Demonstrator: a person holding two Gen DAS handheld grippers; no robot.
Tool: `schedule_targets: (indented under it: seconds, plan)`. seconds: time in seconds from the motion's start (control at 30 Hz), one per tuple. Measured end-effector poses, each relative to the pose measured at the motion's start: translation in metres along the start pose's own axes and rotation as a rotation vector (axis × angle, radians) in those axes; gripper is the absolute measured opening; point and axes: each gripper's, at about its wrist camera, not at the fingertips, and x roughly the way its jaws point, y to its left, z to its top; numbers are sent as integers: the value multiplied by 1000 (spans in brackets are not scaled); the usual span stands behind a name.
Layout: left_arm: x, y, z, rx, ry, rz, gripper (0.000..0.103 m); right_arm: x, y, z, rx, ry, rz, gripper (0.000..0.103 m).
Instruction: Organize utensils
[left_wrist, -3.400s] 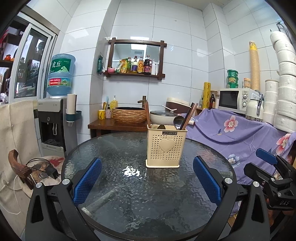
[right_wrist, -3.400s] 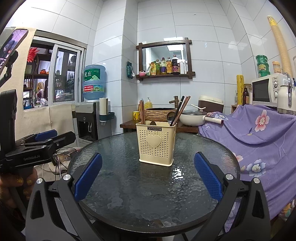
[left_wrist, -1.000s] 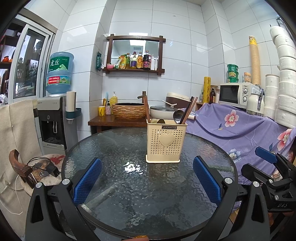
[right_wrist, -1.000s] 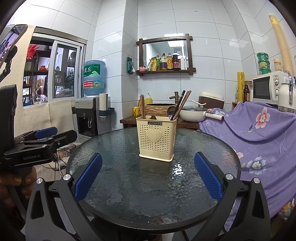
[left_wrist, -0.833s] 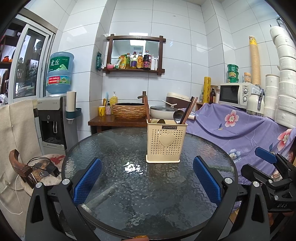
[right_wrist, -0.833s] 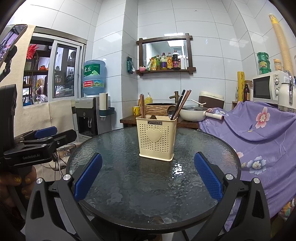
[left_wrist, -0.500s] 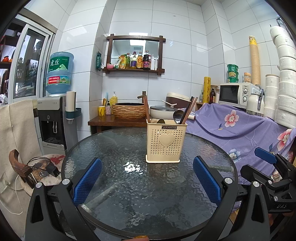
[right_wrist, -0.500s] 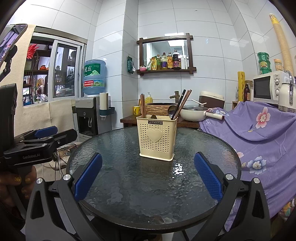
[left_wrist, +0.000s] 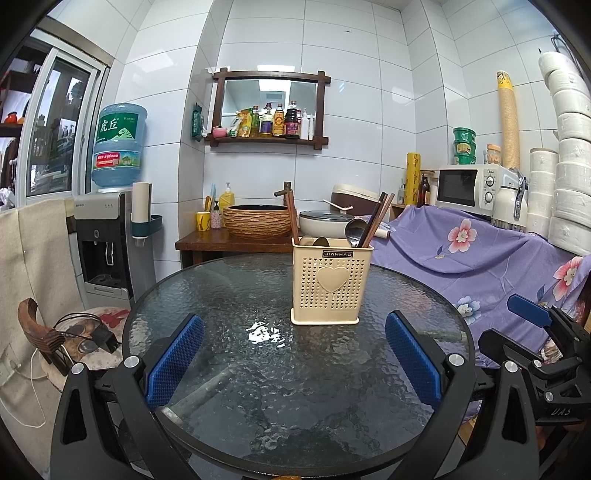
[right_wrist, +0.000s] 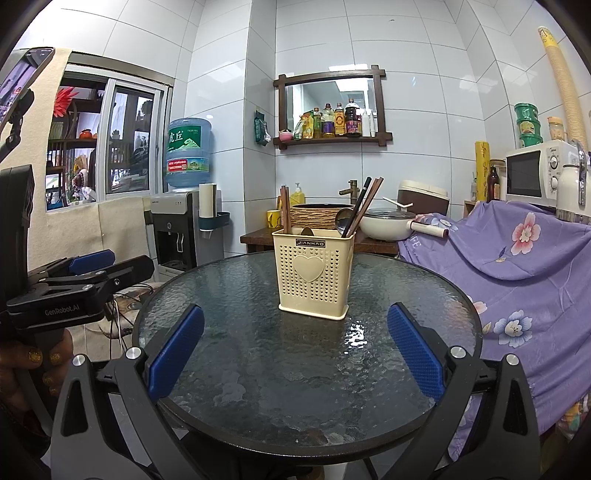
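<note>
The round table (left_wrist: 258, 369) top is glossy, rippled glass, the perforated utensil holder (left_wrist: 330, 286) matt cream plastic, holding wooden chopsticks (left_wrist: 376, 219) and a shiny metal ladle (left_wrist: 354, 230).

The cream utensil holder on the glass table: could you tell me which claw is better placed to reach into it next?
Probably the right claw, narrowly. Both claws are open and hover at the near table edge. In the right view the utensil holder sits nearly centred, the chopsticks just right of centre; the left claw sees it off to the right.
</note>
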Motion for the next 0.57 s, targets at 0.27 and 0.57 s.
schedule_targets:
  seconds: [0.27, 0.57]
  plan:
    - [-2, 0, -2, -7, -10, 9, 97, -1, -1, -2, 0, 2, 1, 98]
    - [0, 1, -1, -4, 9, 9, 97, 0, -2, -7, -2, 8, 3, 98]
